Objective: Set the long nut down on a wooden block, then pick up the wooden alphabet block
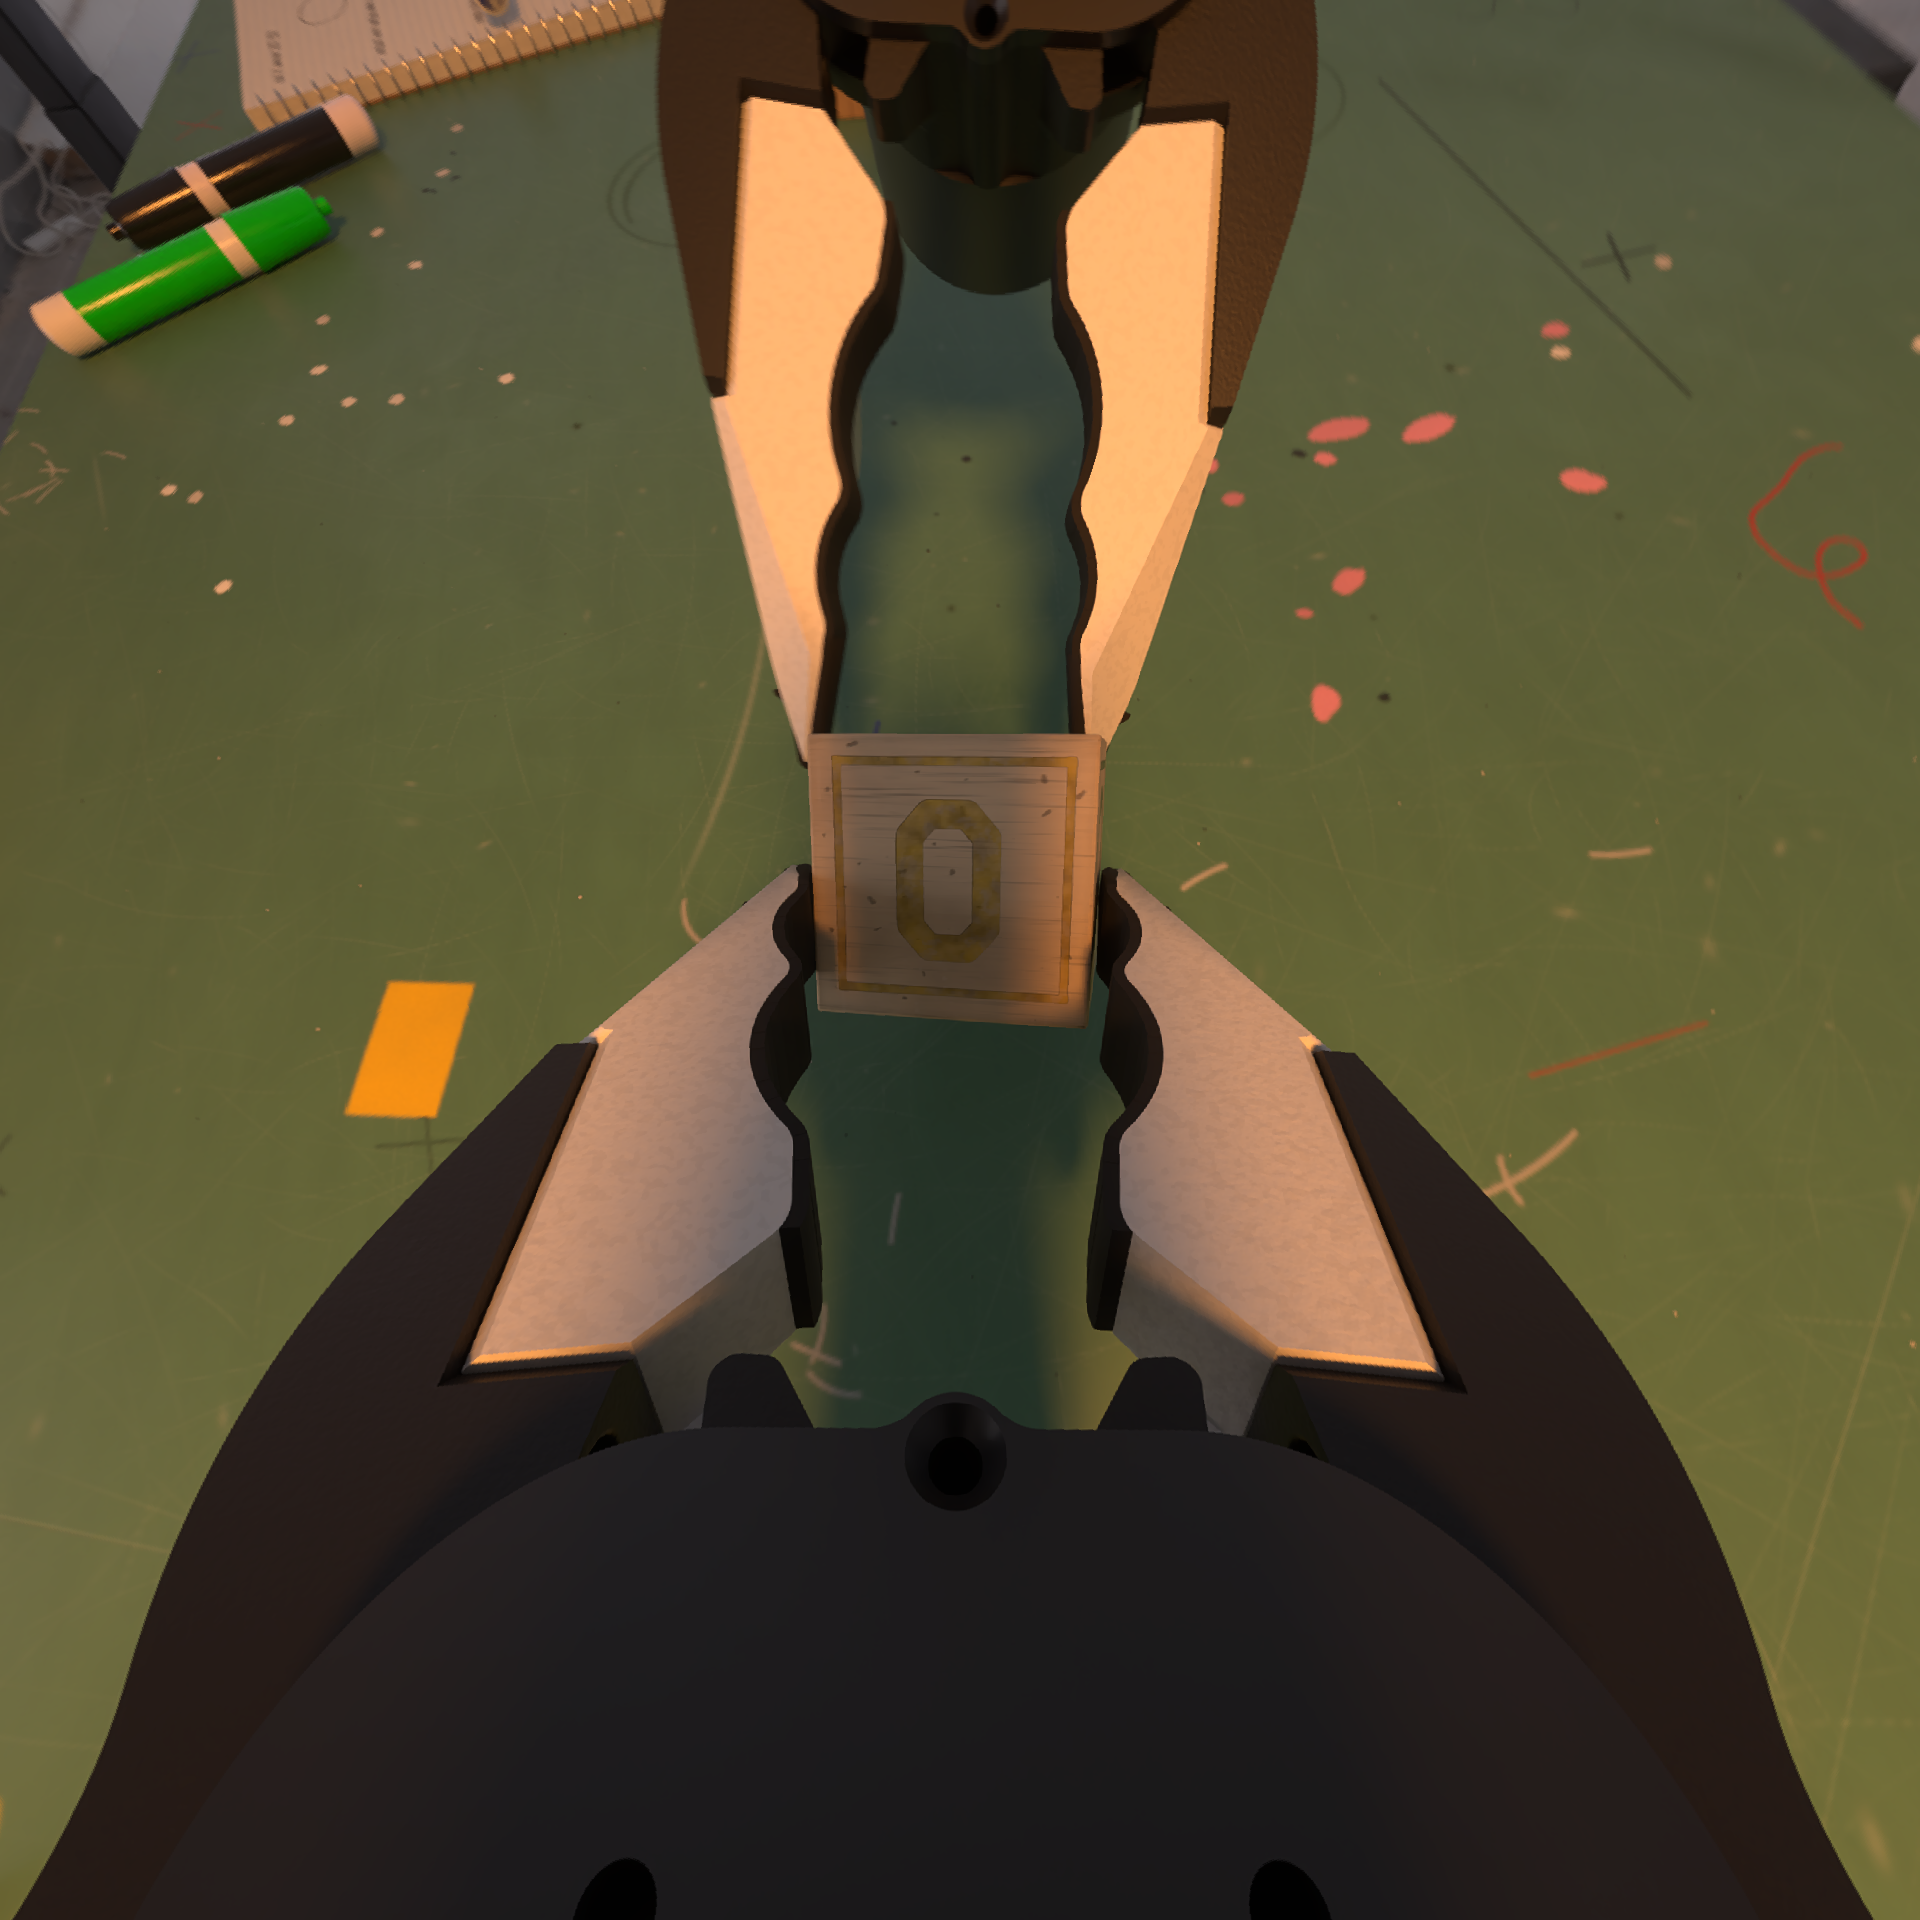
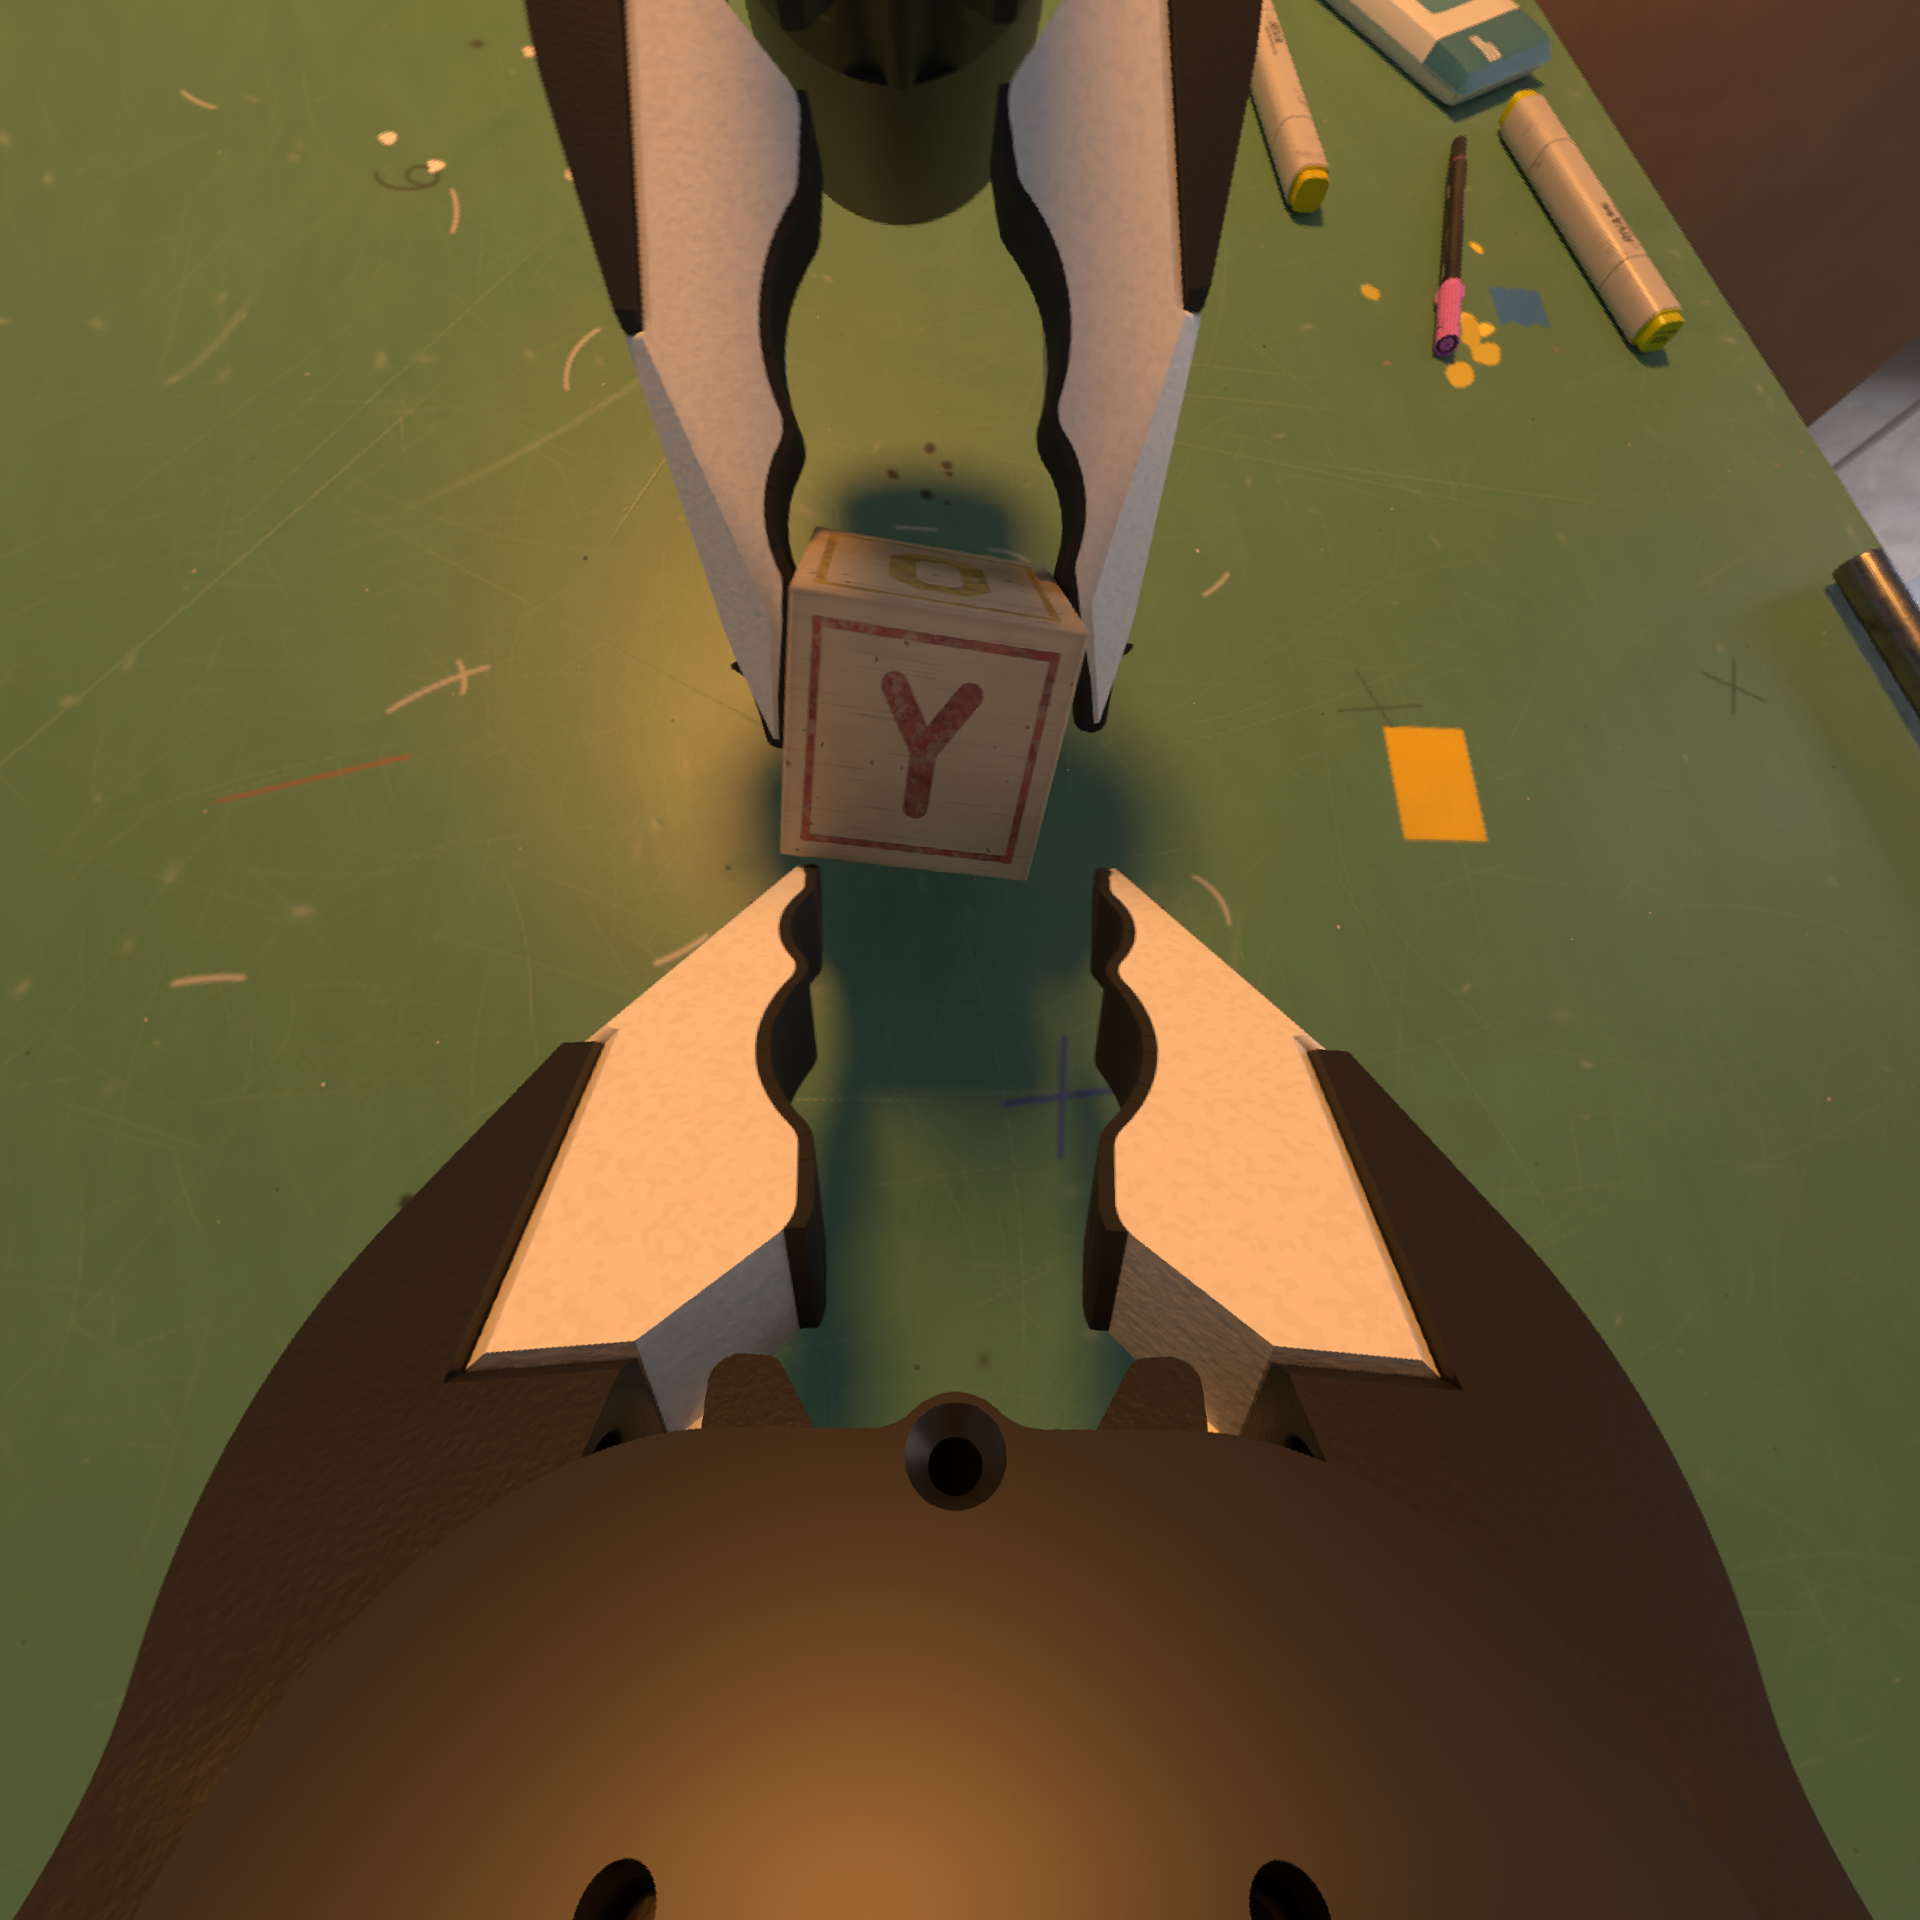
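Wooden alphabet block [image 1: 954, 878] sits between my left gripper [image 1: 954, 904] fingertips [image 1: 790, 914], pads pressed to both its sides: L is clamped on it. Yellow-letter face is toward the L cam; in the right wrist view a red-letter face shows, the block is slightly tilted, and it looks clear of the green table [image 2: 312, 520] w/ its shadow below. Right gripper [image 2: 956, 883] faces it from the opp. side, jaws apart, nothing in them, tips just short of the block.

Farther out, L cam: orange patch [image 1: 410, 1049] near left, green marker [image 1: 187, 270] and black marker [image 1: 239, 171] far left, spiral notebook [image 1: 416, 42] beyond them. R cam, far right: two grey markers [image 2: 1590, 218] w/ yellow caps, a thin pen [image 2: 1451, 249], and a metal bar [image 2: 1875, 613] at the right edge.
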Controlling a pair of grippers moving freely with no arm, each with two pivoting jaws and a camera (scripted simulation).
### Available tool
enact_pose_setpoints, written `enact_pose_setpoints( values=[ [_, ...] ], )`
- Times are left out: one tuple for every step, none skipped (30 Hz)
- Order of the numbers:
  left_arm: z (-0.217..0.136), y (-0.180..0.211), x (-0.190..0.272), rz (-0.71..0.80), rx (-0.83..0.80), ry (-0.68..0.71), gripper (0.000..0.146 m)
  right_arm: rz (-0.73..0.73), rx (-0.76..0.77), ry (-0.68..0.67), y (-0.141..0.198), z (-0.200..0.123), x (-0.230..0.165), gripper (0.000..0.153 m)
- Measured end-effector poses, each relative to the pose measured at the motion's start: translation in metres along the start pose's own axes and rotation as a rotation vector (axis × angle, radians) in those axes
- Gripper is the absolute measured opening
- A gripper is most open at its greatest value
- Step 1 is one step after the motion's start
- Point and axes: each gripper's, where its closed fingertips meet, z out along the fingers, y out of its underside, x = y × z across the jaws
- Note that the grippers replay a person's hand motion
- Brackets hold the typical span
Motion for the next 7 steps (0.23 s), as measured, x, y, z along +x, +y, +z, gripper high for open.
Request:
enact_pose_setpoints(
  values=[
    [0.0007, 0.0000, -0.0014, -0.020, 0.017, -0.002, 0.055, -0.007, 0.001, -0.008, 0.0003, -0.0006, 0.0000, 0.047],
    [0.0011, 0.0002, -0.0023, -0.048, 0.029, 0.003, 0.055, -0.004, 0.005, -0.019, 0.0003, -0.0016, -0.0006, 0.043],
    [0.0012, 0.0000, -0.0022, -0.073, 0.041, 0.019, 0.055, 0.009, 0.010, -0.032, 0.0001, -0.0025, -0.0016, 0.039],
    [0.0010, -0.0006, -0.0015, -0.085, 0.058, 0.036, 0.055, 0.027, 0.010, -0.046, -0.0003, -0.0031, -0.0028, 0.038],
    [0.0010, -0.0012, -0.0013, -0.083, 0.072, 0.041, 0.055, 0.043, 0.006, -0.054, -0.0006, -0.0031, -0.0033, 0.042],
    [0.0014, -0.0020, -0.0008, -0.075, 0.083, 0.040, 0.055, 0.054, -0.006, -0.051, -0.0002, -0.0023, -0.0032, 0.057],
    [0.0020, -0.0028, 0.0001, -0.068, 0.089, 0.041, 0.055, 0.051, -0.020, -0.052, 0.0005, -0.0012, -0.0038, 0.072]
  ],
)
